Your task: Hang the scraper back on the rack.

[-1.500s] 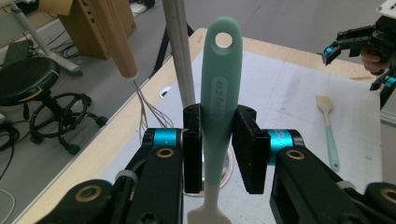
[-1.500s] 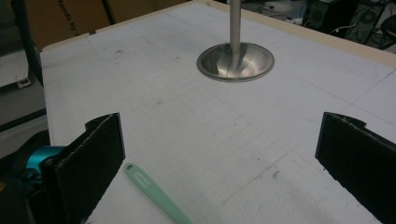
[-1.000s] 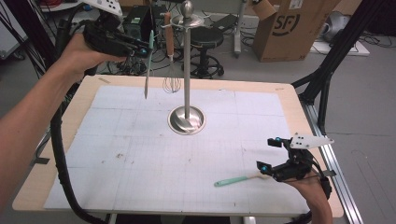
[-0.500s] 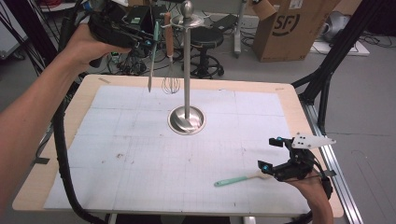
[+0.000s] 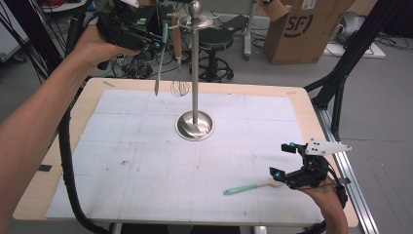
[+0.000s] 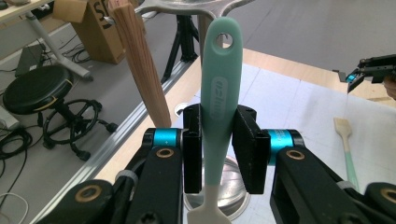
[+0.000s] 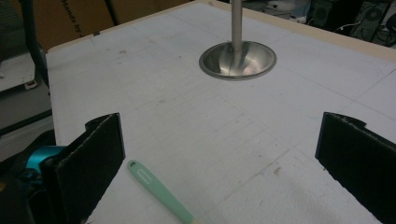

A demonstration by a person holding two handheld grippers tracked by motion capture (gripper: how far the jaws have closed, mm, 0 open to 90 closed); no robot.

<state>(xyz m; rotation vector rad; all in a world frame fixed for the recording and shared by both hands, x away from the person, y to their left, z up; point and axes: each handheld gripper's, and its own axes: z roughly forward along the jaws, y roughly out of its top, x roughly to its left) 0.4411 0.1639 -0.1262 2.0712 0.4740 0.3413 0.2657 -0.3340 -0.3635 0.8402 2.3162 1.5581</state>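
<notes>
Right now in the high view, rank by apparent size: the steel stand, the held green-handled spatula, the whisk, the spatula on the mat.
1. steel stand
2. held spatula
3. whisk and spatula on the mat: look alike; differing distance from the camera leaves it unsure.

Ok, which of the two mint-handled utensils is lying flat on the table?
The mint-handled spatula by the right gripper, flat on the table mat. The other hangs upright, clamped in the left gripper by the metal stand.

I see a mint spatula point(image 6: 221, 88) of smooth, matt plastic between matt black claw pads. The stand point(image 5: 195, 124) is polished metal with a glossy base. The whisk handle point(image 6: 140, 65) is grained wood, the worktop point(image 5: 160, 161) scuffed matt white.
</notes>
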